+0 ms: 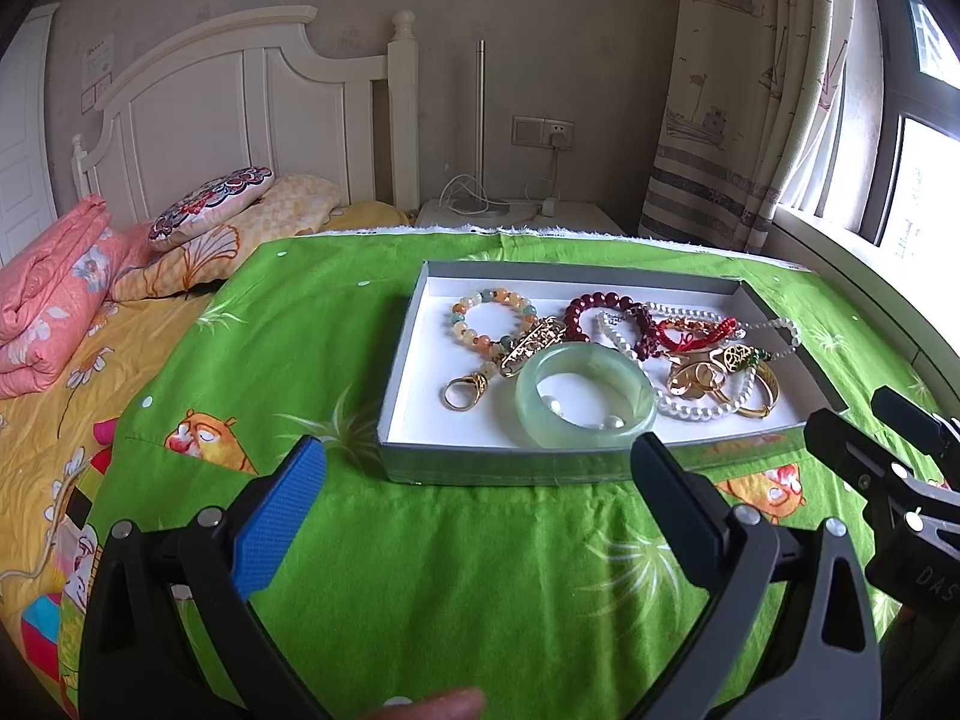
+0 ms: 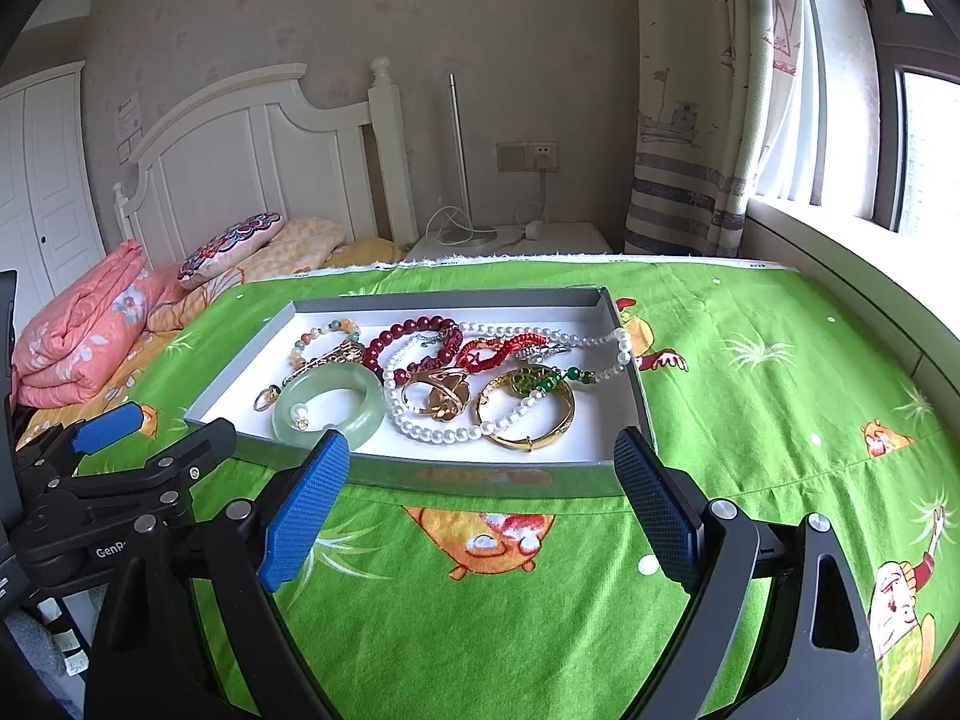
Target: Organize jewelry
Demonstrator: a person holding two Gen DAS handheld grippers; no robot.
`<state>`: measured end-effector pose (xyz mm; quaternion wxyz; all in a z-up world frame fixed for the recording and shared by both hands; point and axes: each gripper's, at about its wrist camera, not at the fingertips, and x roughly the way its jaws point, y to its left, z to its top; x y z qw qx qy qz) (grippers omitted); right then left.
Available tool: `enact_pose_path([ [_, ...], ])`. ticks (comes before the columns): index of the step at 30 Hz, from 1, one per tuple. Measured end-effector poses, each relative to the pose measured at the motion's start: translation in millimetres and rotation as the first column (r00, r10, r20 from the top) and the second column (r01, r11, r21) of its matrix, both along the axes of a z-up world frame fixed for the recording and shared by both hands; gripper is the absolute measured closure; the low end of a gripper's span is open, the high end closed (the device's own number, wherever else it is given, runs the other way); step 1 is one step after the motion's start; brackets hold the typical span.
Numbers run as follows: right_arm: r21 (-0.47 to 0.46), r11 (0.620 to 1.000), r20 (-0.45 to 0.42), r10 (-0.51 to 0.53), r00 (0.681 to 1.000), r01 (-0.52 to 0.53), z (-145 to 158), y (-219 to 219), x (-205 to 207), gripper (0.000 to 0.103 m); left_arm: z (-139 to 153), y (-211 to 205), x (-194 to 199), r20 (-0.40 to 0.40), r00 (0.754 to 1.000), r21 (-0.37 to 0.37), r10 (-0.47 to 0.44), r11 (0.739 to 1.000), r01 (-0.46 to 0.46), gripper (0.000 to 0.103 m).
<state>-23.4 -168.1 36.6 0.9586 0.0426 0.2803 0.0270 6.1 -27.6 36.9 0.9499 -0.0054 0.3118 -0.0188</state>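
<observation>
Both the left gripper (image 1: 480, 480) and the right gripper (image 2: 483, 480) hover with jaws released, holding nothing, near the box (image 2: 630, 372). All the jewelry, including the bangle (image 1: 585, 396) and pearl necklace (image 2: 420, 429), lies overlapped inside the box. Sorted or awaiting sorting: undetermined.

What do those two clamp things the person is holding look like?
Both are black plastic with silver screws. The left gripper has two long prongs, one faced with a textured blue pad. The right gripper has blue textured pads on both prongs. Seen from the other camera, the left one bears white lettering starting "GenR". No cables or sleeves show.
</observation>
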Motion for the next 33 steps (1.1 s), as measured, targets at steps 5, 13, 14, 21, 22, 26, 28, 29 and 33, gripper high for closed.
enact_pose_path([
  [5,-0.005,1.000,-0.042,0.003,0.999,-0.003,-5.5,0.1,7.8,0.017,-0.6,-0.2,0.1,-0.001,1.000,0.000,-0.001,1.000,0.001,0.002],
  [13,-0.004,1.000,-0.040,0.003,0.999,-0.004,-5.4,-0.9,6.9,0.017,-0.6,-0.1,0.1,-0.003,1.000,0.001,-0.001,1.000,0.001,0.002],
  [14,-0.004,1.000,-0.040,0.004,0.999,-0.004,-5.4,-0.9,6.7,0.017,-1.0,0.1,-0.2,-0.003,1.000,0.000,0.000,1.000,0.000,0.002],
  [21,-0.005,1.000,-0.040,0.004,0.999,-0.004,-5.4,-0.7,6.8,0.017,-2.0,0.3,0.3,-0.004,1.000,0.001,0.001,1.000,-0.001,0.002],
  [22,-0.004,1.000,-0.040,0.004,0.999,-0.004,-5.4,-0.8,6.7,0.017,-3.3,0.6,-0.2,-0.004,1.000,0.000,0.003,1.000,-0.003,0.002],
  [26,-0.005,1.000,-0.039,0.003,0.999,-0.004,-5.3,-0.6,7.0,0.017,-5.8,1.2,-3.0,-0.002,1.000,0.000,0.007,1.000,-0.007,0.002],
  [28,-0.005,1.000,-0.039,0.004,0.999,-0.004,-5.3,-0.6,7.0,0.017,-5.6,0.8,-5.5,0.003,1.000,0.004,0.007,1.000,-0.007,0.002],
  [29,-0.005,1.000,-0.039,0.004,0.999,-0.004,-5.4,-0.6,6.9,0.017,-3.7,0.8,-4.0,0.006,1.000,0.006,0.007,1.000,-0.007,0.002],
  [33,-0.004,1.000,-0.040,0.003,0.999,-0.004,-5.4,-0.5,7.1,0.017,-2.2,-0.9,-8.1,0.017,1.000,0.012,0.004,1.000,-0.004,0.002],
])
